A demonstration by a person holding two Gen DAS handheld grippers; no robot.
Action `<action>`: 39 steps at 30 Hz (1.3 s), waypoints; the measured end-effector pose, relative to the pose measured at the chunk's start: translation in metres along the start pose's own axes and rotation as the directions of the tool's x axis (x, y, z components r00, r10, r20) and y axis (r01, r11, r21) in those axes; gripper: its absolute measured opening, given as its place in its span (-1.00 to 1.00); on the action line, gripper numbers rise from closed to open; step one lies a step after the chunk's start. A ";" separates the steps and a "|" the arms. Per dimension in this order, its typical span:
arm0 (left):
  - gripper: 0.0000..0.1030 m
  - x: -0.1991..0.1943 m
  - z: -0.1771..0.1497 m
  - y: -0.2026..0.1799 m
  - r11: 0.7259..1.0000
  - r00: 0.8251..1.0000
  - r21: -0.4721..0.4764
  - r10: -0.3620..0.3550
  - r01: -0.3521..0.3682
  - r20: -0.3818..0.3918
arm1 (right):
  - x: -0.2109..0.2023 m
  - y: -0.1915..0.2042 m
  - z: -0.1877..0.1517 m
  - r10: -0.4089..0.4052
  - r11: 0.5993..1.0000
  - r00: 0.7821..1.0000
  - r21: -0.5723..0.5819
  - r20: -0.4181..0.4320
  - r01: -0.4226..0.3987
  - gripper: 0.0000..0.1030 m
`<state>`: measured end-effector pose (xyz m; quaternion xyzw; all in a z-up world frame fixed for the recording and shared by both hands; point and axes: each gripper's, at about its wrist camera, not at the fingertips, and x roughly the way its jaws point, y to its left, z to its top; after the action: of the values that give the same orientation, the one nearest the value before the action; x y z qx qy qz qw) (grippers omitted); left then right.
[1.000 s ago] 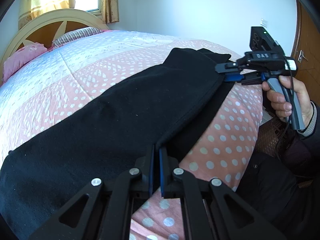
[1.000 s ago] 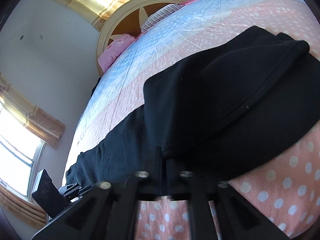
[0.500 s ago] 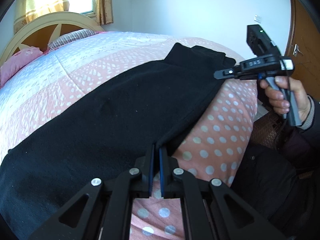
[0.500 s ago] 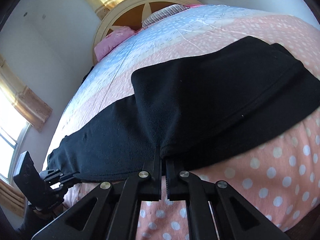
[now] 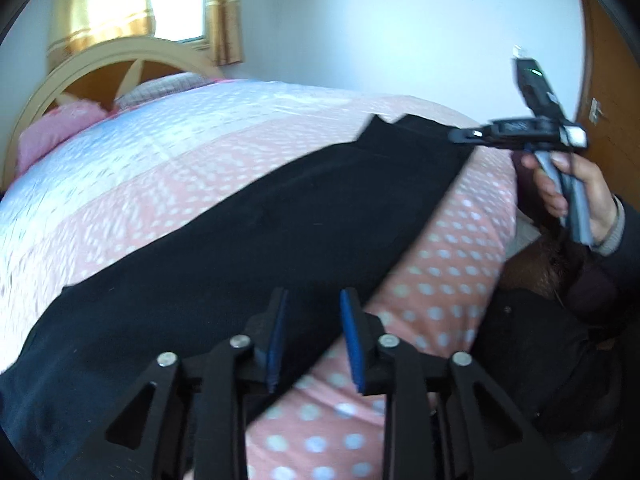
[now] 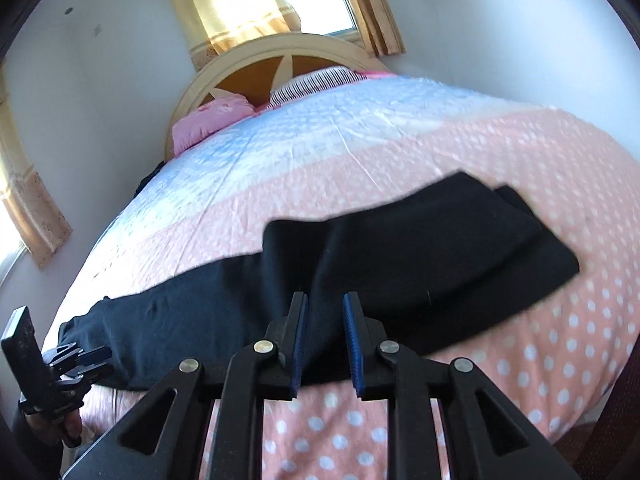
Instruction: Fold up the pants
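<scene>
Both grippers let go since half a second ago: they were pinched on the near edge of the pants, now the jaws stand apart with nothing between them. Left gripper [image 5: 312, 338] is spread over the near hem, blue pads clear of the cloth. Right gripper [image 6: 325, 344] same, parted just above the pants' near edge.

Pants [image 5: 256, 248] lie flat on the bed [image 5: 168, 152], folded lengthwise into one long black strip running along the near side of the polka-dot cover. The edge no longer lifts toward the fingers; it rests on the cover.

Left view only: the right hand [image 5: 576, 192] on its handle, at the far end of the pants, plus a wooden door [image 5: 612, 92]. Right view only: the doubled layer at the wide end, the left gripper at the far leg end, a second curtained window [image 6: 24, 216]. Headboard [image 6: 280, 64] and pink pillow [image 6: 212, 120] sit furthest back.
</scene>
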<state>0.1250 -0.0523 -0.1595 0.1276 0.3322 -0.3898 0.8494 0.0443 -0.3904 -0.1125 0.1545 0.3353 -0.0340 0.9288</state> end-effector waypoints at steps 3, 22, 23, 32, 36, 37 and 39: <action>-0.41 0.009 0.002 0.015 0.998 0.999 -0.043 0.051 -0.051 -0.016 | 0.010 0.009 0.020 0.029 0.999 1.000 -0.043 0.007 -0.029 -0.62; -0.06 0.020 -0.011 0.016 0.996 0.996 -0.030 0.081 -0.082 -0.031 | 0.092 0.024 0.050 -0.034 0.983 0.982 -0.181 -0.186 -0.001 -0.45; -0.06 0.019 -0.011 0.014 0.995 0.995 -0.034 0.094 -0.095 -0.029 | 0.081 0.020 0.050 -0.018 0.986 0.987 -0.168 -0.162 -0.009 -0.26; 0.30 0.008 0.019 0.001 0.995 0.996 -0.076 0.075 -0.071 0.051 | -0.017 -0.101 0.052 -0.077 0.979 0.997 0.190 0.009 0.074 -0.13; 0.37 0.031 0.040 -0.017 0.999 0.998 -0.015 0.041 -0.040 0.042 | -0.017 -0.136 0.047 -0.046 0.946 0.999 0.320 -0.006 0.046 -0.13; 0.37 0.038 0.044 -0.021 0.999 0.998 0.002 0.049 -0.050 0.035 | -0.016 -0.143 0.045 -0.051 0.935 0.999 0.351 -0.007 0.050 -0.13; 0.37 0.054 0.050 -0.025 0.998 0.998 0.002 0.062 -0.062 0.005 | -0.011 -0.155 0.041 -0.058 0.916 0.998 0.398 -0.005 0.056 -0.13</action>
<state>0.1550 -0.1237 -0.1569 0.1376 0.3255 -0.3640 0.8618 0.0351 -0.5505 -0.1170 0.3303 0.3226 -0.1291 0.8776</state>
